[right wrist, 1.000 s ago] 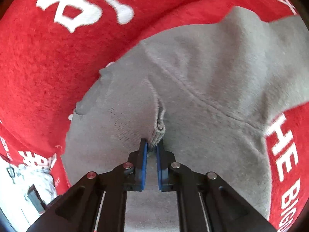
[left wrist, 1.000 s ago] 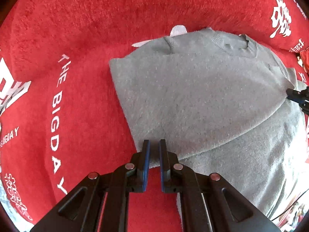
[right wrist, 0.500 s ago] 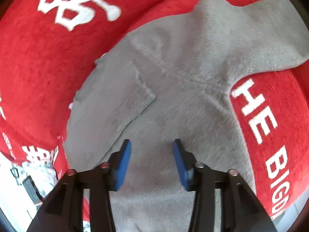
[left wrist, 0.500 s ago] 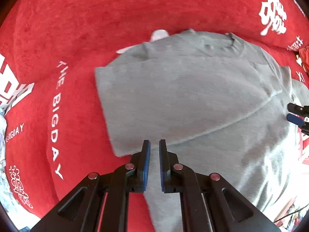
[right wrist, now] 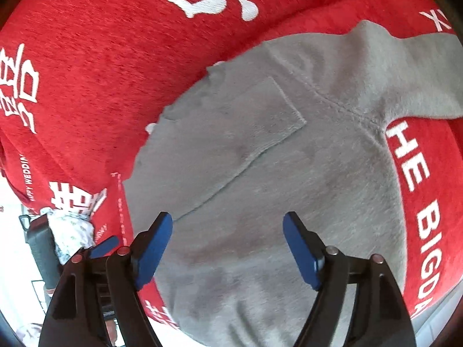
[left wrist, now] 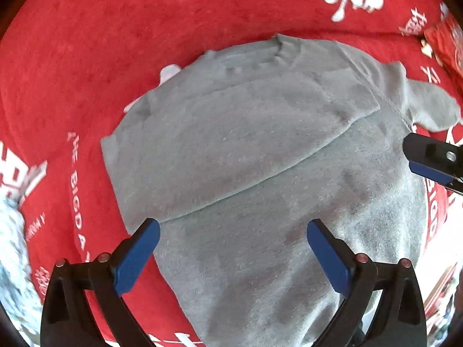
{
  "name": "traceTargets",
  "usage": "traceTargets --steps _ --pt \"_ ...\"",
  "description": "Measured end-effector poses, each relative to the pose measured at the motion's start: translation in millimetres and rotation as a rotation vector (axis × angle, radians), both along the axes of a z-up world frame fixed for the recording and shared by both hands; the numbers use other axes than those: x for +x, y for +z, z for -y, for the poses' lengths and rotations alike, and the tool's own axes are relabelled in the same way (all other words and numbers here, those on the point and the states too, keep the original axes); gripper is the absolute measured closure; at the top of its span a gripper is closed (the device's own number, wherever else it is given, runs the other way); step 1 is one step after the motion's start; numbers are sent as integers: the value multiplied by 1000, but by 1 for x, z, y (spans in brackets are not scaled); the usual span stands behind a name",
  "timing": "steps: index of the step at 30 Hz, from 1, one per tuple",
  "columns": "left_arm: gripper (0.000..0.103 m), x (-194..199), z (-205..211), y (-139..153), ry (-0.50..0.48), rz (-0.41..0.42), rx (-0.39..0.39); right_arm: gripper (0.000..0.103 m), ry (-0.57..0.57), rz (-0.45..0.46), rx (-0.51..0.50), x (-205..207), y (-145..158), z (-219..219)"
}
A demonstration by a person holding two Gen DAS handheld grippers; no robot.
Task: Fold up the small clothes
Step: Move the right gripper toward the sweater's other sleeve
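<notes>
Both jaws, opening, have let go of the grey sweater [left wrist: 260,150], sleeve now folded.

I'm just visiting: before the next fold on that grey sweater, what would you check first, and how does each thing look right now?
1. Left gripper free of cloth: ok, jaws opening, nothing between them.
2. Right gripper free of cloth: ok, jaws opening, empty.
3. First sleeve folded across the grey sweater: ok, lying flat.
4. Other sleeve folded in: not ok, it stretches out onto the red blanket.
5. Sweater's bottom hem flat: cannot tell, out of view.
</notes>
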State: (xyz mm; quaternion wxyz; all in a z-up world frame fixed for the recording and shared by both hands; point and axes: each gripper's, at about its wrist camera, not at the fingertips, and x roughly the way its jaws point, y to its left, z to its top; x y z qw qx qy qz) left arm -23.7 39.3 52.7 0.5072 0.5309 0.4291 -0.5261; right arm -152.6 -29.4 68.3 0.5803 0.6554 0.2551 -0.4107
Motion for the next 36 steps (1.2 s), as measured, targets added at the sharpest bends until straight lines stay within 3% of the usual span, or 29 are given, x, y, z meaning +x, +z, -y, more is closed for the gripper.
traceTargets --steps 4,8,13,14,19,36 --pt "1 -9 11 5 18 50 -13 14 -15 18 -41 2 14 -10" --pt "2 -7 24 -9 62 70 42 13 -64 40 -57 -10 19 -18" --pt "2 -32 27 -6 -26 47 38 10 -142 141 -65 -29 15 -26" --pt "2 -37 27 -6 -45 34 40 0 -152 165 -64 -30 13 -27" --pt "2 -55 29 -10 -96 15 51 0 -189 197 -85 -39 9 -27" --pt "2 -78 47 -26 -29 -3 109 0 -221 278 -42 -83 -6 -19"
